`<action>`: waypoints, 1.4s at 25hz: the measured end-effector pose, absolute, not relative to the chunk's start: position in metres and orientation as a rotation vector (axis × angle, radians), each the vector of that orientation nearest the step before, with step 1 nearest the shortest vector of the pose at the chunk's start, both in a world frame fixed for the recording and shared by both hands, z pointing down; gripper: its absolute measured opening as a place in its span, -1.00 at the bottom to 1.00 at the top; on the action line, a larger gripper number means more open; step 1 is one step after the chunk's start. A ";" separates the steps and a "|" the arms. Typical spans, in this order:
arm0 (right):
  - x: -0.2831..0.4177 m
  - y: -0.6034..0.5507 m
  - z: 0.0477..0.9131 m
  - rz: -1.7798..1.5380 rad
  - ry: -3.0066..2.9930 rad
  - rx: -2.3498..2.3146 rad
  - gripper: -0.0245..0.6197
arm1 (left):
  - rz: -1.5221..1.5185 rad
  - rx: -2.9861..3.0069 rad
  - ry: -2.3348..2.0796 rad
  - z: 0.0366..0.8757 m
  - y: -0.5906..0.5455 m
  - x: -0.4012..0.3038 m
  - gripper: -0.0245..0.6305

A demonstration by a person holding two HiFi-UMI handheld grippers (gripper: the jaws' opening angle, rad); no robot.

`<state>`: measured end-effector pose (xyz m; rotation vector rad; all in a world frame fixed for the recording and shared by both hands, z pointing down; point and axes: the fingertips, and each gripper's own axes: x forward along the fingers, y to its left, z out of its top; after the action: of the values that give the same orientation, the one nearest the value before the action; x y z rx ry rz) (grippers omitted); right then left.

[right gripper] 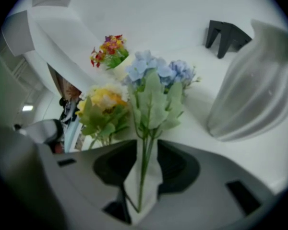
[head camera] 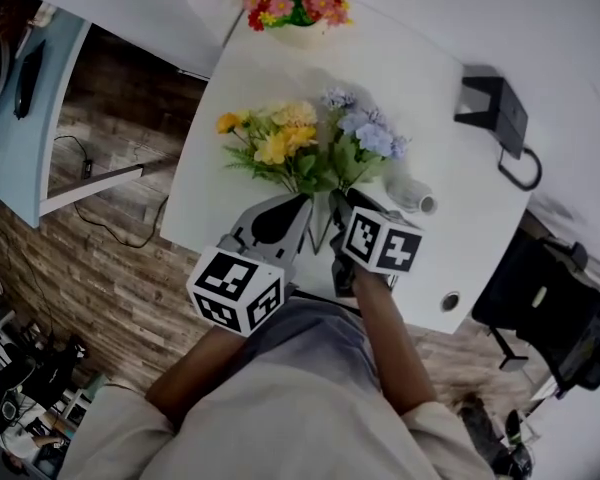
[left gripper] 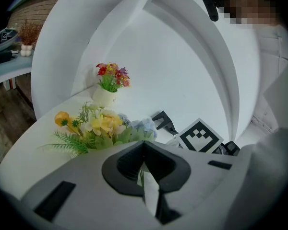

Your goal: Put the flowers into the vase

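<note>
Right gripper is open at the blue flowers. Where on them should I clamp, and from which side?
Take the blue flowers by their bare stems, below the leaves. The stems run thin and bunched between the open jaws of the right gripper, blooms pointing away, so closing from the stem end, as it stands, looks best; the leaves would probably crush.

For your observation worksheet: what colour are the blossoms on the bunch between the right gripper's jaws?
The blossoms are pale blue, clearest in the right gripper view.
</note>
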<state>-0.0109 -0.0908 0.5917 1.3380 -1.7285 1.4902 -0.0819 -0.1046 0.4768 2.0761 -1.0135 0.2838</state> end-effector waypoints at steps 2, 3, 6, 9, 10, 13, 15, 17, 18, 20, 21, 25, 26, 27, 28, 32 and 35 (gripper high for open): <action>-0.010 -0.092 0.594 1.491 -1.718 1.338 -0.50 | 0.283 2.064 -1.017 0.479 -0.106 -0.084 -0.85; -0.010 -0.092 0.596 1.492 -1.714 1.340 -0.50 | 0.283 2.061 -1.018 0.480 -0.107 -0.084 -0.85; -0.011 -0.095 0.598 1.497 -1.710 1.340 -0.50 | 0.288 2.054 -1.018 0.483 -0.111 -0.086 -0.85; -0.012 -0.097 0.600 1.512 -1.709 1.332 -0.50 | 0.298 2.044 -1.013 0.484 -0.113 -0.085 -0.85; -0.012 -0.098 0.601 1.519 -1.707 1.330 -0.50 | 0.298 2.043 -1.010 0.485 -0.114 -0.085 -0.85; -0.012 -0.098 0.604 1.551 -1.699 1.332 -0.57 | 0.301 2.041 -1.002 0.487 -0.116 -0.083 -0.85; -0.012 -0.098 0.603 1.580 -1.697 1.342 -0.70 | 0.302 2.039 -0.999 0.487 -0.116 -0.083 -0.85; -0.012 -0.098 0.603 1.608 -1.703 1.352 -0.73 | 0.301 2.039 -0.998 0.487 -0.116 -0.084 -0.85; -0.012 -0.099 0.602 1.616 -1.708 1.356 -0.74 | 0.300 2.039 -0.998 0.487 -0.116 -0.084 -0.85; -0.011 -0.100 0.600 1.626 -1.716 1.365 -0.75 | 0.298 2.041 -0.999 0.487 -0.117 -0.084 -0.85; -0.010 -0.100 0.599 1.632 -1.721 1.371 -0.76 | 0.296 2.043 -0.999 0.487 -0.117 -0.084 -0.85; -0.008 -0.102 0.593 1.650 -1.743 1.400 -0.77 | 0.291 2.053 -0.997 0.483 -0.115 -0.083 -0.85; -0.008 -0.102 0.592 1.652 -1.749 1.406 -0.77 | 0.290 2.054 -0.997 0.483 -0.115 -0.083 -0.85; -0.008 -0.102 0.590 1.654 -1.756 1.412 -0.77 | 0.290 2.055 -0.997 0.482 -0.114 -0.083 -0.85; -0.008 -0.102 0.588 1.655 -1.764 1.417 -0.77 | 0.289 2.056 -0.996 0.482 -0.113 -0.083 -0.85; -0.008 -0.102 0.580 1.649 -1.794 1.436 -0.78 | 0.282 2.066 -0.997 0.477 -0.111 -0.083 -0.85; -0.006 -0.102 0.574 1.648 -1.816 1.453 -0.78 | 0.274 2.077 -0.998 0.474 -0.110 -0.082 -0.85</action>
<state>-0.0059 -0.1023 0.5743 1.4533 -1.8158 1.6481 -0.0824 -0.1096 0.4736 2.0767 -0.9977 0.2744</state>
